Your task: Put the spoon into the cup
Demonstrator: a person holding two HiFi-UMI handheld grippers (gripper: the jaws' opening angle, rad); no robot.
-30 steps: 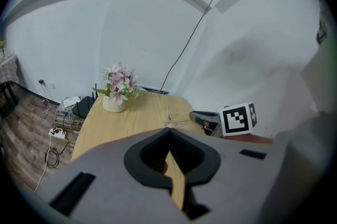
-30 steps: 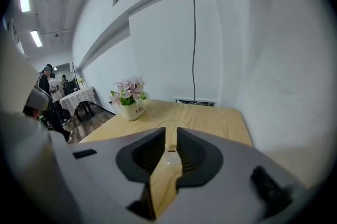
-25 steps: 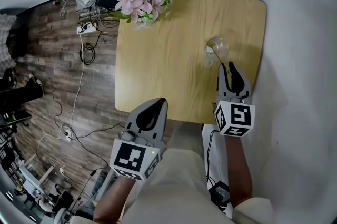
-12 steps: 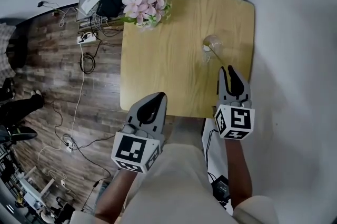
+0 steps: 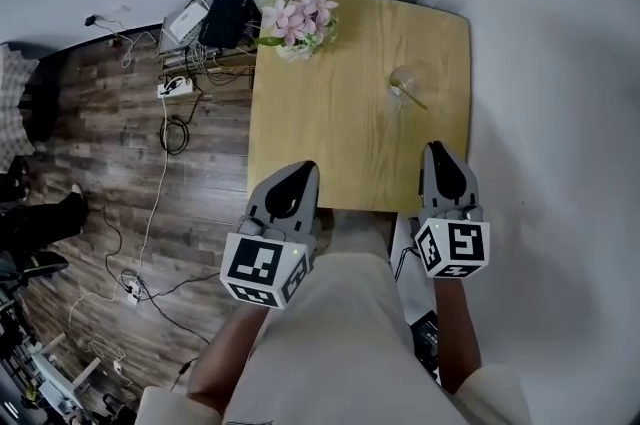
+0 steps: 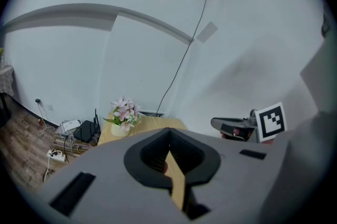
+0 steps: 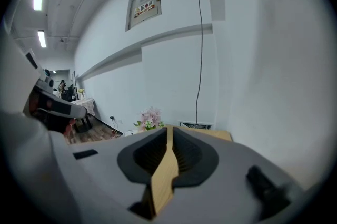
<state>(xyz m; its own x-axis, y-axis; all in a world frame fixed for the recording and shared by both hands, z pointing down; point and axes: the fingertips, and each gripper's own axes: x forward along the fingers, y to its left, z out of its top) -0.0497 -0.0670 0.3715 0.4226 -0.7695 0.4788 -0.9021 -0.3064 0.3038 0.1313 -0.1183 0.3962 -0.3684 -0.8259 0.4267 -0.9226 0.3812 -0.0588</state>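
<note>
A clear glass cup [image 5: 411,83] stands on the right half of the wooden table [image 5: 340,123], with the spoon [image 5: 407,96] leaning inside it. My right gripper [image 5: 437,151] hovers at the table's near edge, a short way in front of the cup, shut and empty. At the near left corner of the table my left gripper [image 5: 301,170] is also shut with nothing in it. In the left gripper view [image 6: 169,132] and the right gripper view [image 7: 169,128] the jaws meet at their tips. Neither gripper view shows the cup.
A pot of pink flowers [image 5: 299,17] sits at the table's far left corner. A router and tangled cables [image 5: 205,23] lie on the wood floor to the left. A white wall [image 5: 540,63] runs close along the table's right side.
Both grippers have drawn back toward the table's near edge. The right gripper has moved away from the cup, and its jaws, slightly apart before, have come together.
</note>
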